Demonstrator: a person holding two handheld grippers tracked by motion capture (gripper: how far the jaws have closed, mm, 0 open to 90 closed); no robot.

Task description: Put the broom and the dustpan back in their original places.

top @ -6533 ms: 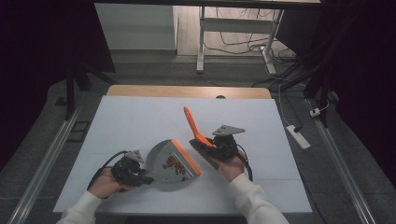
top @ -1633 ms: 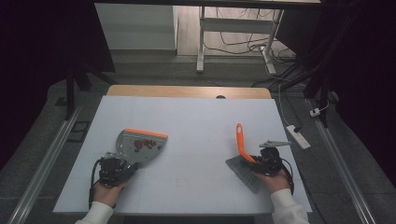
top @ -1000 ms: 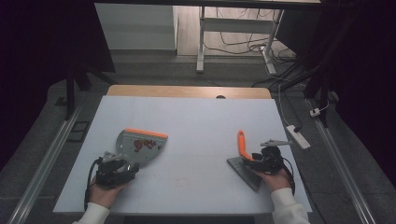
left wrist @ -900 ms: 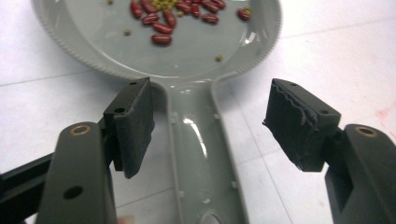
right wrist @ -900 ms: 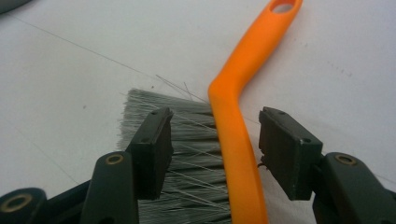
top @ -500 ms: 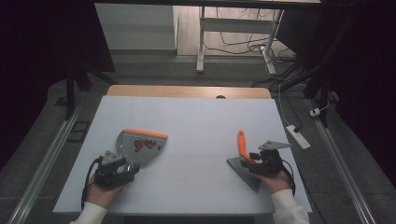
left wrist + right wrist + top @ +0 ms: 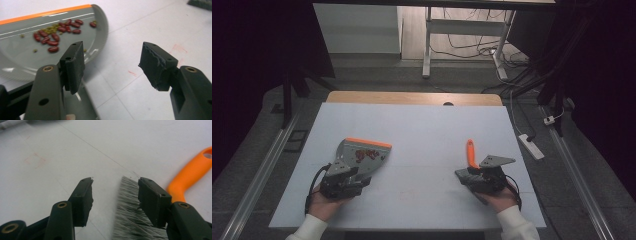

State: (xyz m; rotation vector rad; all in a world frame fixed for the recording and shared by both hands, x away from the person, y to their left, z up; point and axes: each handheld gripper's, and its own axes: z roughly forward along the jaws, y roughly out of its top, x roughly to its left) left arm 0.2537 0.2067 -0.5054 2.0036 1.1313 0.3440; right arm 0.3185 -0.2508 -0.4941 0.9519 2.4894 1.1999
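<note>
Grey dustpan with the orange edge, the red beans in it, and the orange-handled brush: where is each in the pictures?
Grey plastic dustpan with orange edge (image 7: 362, 152), high view, on its flat tray.
Red beans (image 7: 53, 37), left gripper view, on the cluster's middle.
Orange-handled brush with grey bristles (image 7: 193, 173), right gripper view, on its curved handle.

My work surface is a white rectangular table top (image 7: 422, 130) with a bare wooden strip (image 7: 412, 98) along its far edge and a small dark hole (image 7: 448, 104) in that strip. Faint red marks (image 7: 178, 48) stain the white surface near me.

On the grey floor to my right lies a white power strip (image 7: 530, 145). Beyond the table stands a white metal frame (image 7: 428, 45), with dark cables (image 7: 472, 47) trailing over the wooden floor behind it. Two metal rails (image 7: 259, 177) flank the table.
</note>
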